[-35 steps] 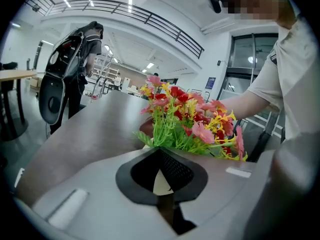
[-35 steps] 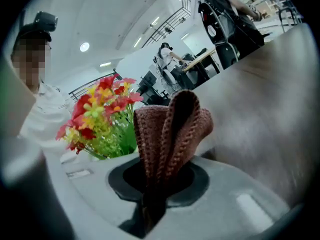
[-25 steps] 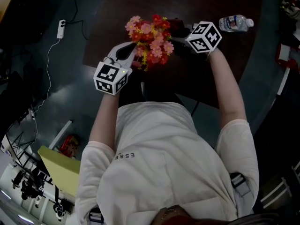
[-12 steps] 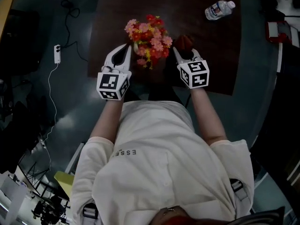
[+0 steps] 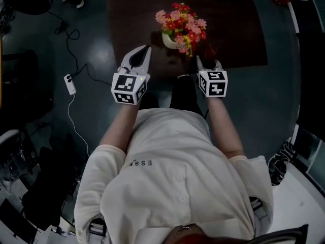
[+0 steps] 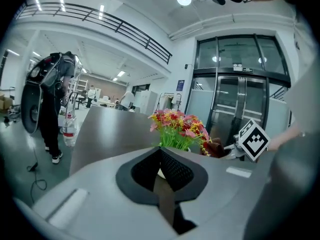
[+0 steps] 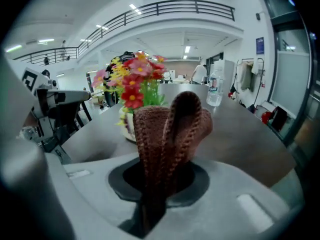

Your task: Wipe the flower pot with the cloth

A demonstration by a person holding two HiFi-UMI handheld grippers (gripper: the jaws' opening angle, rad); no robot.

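On the dark table (image 5: 238, 34), the flower pot (image 5: 169, 40) stands near the person's edge, topped with pink, red and yellow flowers (image 5: 182, 24). Just left of the pot, the left gripper (image 5: 148, 48) has its jaws pressed together on nothing, apart from the pot. Just right of the pot, the right gripper (image 5: 199, 60) is clamped on the brown knitted cloth (image 7: 167, 129), which stands up from the jaws; whether it touches the pot is unclear.
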